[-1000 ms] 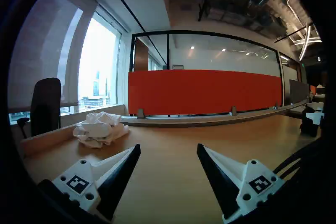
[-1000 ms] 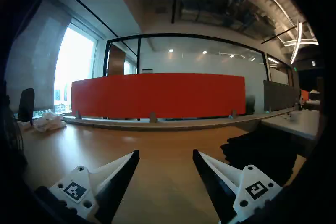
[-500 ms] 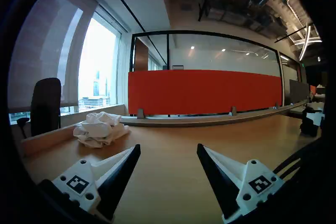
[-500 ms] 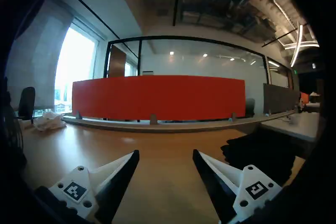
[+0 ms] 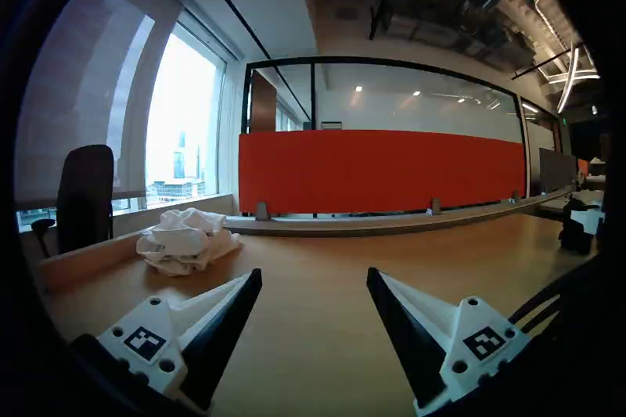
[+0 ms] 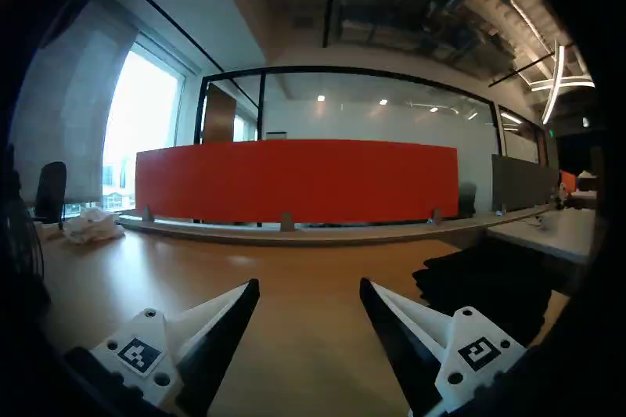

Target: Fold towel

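The white towel lay in a crumpled heap on the wooden bench, off to the left near the window and in front of a black office chair. In the right gripper view it was seen small and far to the left.

The left gripper was held low over bare bench with its fingers spread wide and nothing between them. The right gripper was held the same way, its fingers wide apart and empty. Both were pointed toward the red partition at the back of the bench, well apart from the towel.

The folding was judged not yet begun; the step in hand was taken to be the approach. For the next move the grippers would need to be brought left to the heap, an edge or corner picked out, and the cloth spread flat.

The towel's edges and corners could not be told apart in the bundle. A dark heap to the right, perhaps cloth, was cut off by the edge of the view, and a small dark object at the far right of the left gripper view could not be made out.
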Demonstrator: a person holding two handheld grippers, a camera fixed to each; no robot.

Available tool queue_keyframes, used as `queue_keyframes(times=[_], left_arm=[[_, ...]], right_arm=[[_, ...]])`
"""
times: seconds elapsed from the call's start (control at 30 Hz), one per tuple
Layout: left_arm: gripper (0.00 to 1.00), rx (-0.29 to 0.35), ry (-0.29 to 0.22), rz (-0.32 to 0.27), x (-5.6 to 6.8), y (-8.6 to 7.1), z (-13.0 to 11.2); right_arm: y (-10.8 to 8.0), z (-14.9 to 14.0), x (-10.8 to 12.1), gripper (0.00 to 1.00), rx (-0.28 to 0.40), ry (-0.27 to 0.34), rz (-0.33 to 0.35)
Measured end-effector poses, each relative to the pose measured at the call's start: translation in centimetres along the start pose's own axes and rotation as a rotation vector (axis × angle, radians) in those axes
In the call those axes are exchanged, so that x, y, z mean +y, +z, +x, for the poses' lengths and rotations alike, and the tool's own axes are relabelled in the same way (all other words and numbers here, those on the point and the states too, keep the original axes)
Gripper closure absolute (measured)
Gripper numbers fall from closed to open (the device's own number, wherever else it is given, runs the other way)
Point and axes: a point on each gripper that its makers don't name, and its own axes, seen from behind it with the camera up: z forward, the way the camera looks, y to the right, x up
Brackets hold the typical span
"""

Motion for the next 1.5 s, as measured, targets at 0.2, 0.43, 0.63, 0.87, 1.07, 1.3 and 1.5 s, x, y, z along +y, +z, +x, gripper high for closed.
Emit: queue_keyframes(times=[0.2, 0.43, 0.63, 0.87, 1.07, 1.3, 1.5], left_arm=[[0.0, 0.0, 0.0, 0.0, 0.01, -0.07, 0.07], [0.0, 0.0, 0.0, 0.0, 0.01, -0.1, 0.16], [0.0, -0.001, 0.0, 0.0, -0.05, -0.17, 0.25], [0.0, -0.001, 0.0, 0.0, -0.05, -0.21, 0.38], [0.0, -0.001, 0.0, 0.0, -0.11, -0.19, 0.45], [0.0, -0.001, -0.001, 0.0, -0.15, -0.15, 0.39], [0.0, -0.002, -0.002, 0.0, -0.2, -0.07, 0.32]], right_arm=[[0.01, 0.07, 0.03, 0.0, 0.0, 0.0, 0.0], [0.0, 0.08, 0.01, 0.01, 0.0, 0.0, 0.0], [-0.01, 0.07, -0.02, 0.01, 0.0, 0.0, 0.0], [-0.02, 0.07, -0.03, 0.0, 0.0, 0.0, 0.0], [-0.02, 0.07, -0.02, 0.01, 0.0, 0.0, 0.0], [-0.04, 0.1, -0.03, 0.01, 0.0, 0.0, 0.0], [-0.02, 0.11, -0.06, 0.01, 0.0, 0.001, 0.0]])
